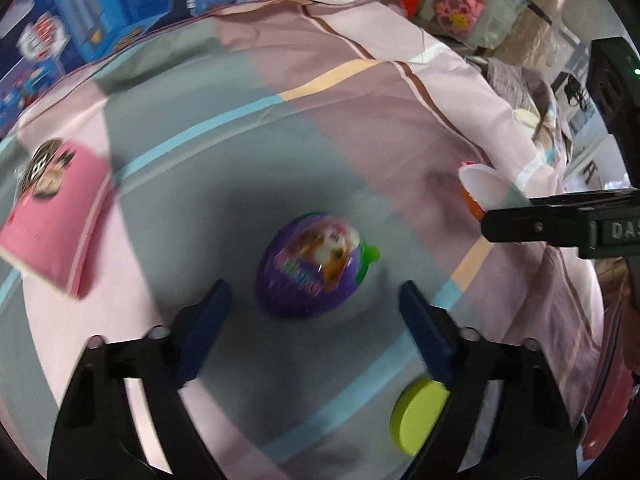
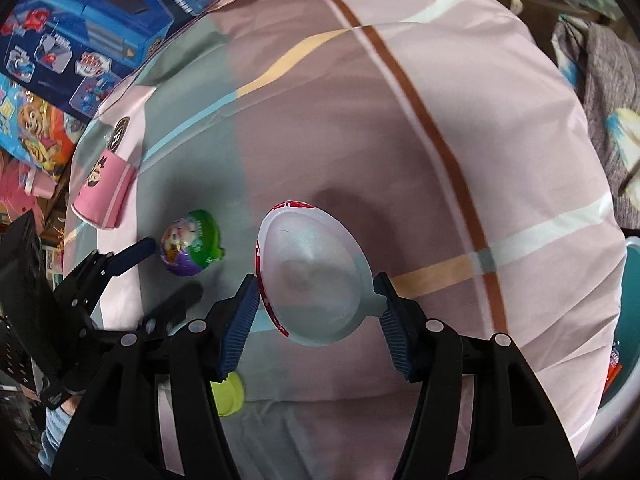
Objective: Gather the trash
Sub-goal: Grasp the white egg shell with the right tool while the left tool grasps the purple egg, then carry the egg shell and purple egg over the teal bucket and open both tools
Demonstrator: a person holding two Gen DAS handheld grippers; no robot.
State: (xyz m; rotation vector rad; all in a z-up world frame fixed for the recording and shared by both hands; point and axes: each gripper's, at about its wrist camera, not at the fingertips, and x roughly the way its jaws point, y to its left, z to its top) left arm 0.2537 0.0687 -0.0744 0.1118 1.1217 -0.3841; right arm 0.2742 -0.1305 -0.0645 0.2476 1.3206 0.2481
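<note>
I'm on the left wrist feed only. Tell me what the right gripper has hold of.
Observer: The right gripper is clamped on an egg-shaped plastic shell half, white inside with a red-edged rim, its hollow facing the camera.
Operator: Report any bin on that side.
Observer: A teal tub shows at the right edge of the right wrist view, beyond the bedspread.
Operator: Say where my left gripper sits from there.
Observer: The left gripper is open, its fingers on either side of the purple-and-green egg, not touching it.
</note>
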